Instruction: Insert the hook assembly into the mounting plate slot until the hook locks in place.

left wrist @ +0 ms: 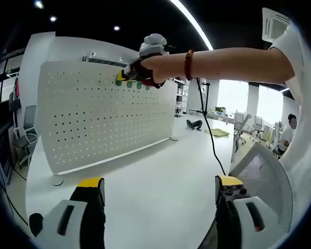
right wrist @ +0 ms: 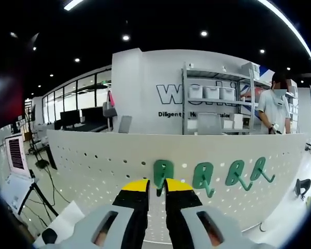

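A white pegboard mounting plate [left wrist: 93,119] stands upright on a white table [left wrist: 160,176]. Along its top edge hang several green hooks [right wrist: 236,174]. My right gripper [right wrist: 157,185] is shut on the leftmost green hook [right wrist: 162,173], whose plate lies flat against the pegboard [right wrist: 93,161] while its stem runs down between the yellow-tipped jaws. In the left gripper view the right gripper [left wrist: 140,75] shows at the board's top right corner, held by a person's outstretched arm [left wrist: 223,62]. My left gripper [left wrist: 159,187] hangs low over the table, open and holding nothing.
A mesh chair back [left wrist: 259,174] stands at the right, close to my left gripper. A black cable [left wrist: 210,135] hangs down from the arm. Beyond the board are shelves with white boxes [right wrist: 212,93], a standing person [right wrist: 274,109] and monitors [right wrist: 72,118].
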The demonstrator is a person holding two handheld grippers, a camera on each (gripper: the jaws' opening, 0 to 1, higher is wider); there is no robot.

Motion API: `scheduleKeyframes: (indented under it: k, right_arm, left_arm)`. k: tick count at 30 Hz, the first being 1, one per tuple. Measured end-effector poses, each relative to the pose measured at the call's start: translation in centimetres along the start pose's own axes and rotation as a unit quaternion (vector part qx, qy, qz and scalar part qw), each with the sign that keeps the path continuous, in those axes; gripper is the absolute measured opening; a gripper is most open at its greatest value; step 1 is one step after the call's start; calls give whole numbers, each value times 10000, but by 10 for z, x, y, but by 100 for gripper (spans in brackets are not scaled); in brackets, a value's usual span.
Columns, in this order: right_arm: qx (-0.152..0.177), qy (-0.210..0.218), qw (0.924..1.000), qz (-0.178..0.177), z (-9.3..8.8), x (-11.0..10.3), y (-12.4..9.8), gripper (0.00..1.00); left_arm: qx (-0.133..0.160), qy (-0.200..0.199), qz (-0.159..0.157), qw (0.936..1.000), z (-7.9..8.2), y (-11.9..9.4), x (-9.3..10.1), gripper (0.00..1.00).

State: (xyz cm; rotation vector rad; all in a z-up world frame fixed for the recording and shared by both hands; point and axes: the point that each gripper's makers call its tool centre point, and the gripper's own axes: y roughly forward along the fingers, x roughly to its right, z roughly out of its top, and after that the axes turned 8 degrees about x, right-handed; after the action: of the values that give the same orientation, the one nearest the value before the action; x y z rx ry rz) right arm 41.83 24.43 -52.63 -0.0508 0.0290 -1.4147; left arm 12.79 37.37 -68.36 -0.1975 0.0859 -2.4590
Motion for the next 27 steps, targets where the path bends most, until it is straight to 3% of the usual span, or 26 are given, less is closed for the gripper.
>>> scheduleKeyframes:
  k: [7,16,19,27]
  right_arm:
    - [266,-229,9992,193,11,-8,3,15]
    - [206,-168,9995,184,3,-7,1,19]
    - [188,-207,9994,200,2,-8,-1,25]
    - [216,-194,9992,273,1,-7,-11,31]
  left_arm:
    - [-38,14,-8,10000,-1,0,0,90]
    - [-18,12,27,10000,1,-1,0,90]
    - [-38,40,29,10000,1,0,2,90]
    - [-50,100,36,9999,7,-1,9,90]
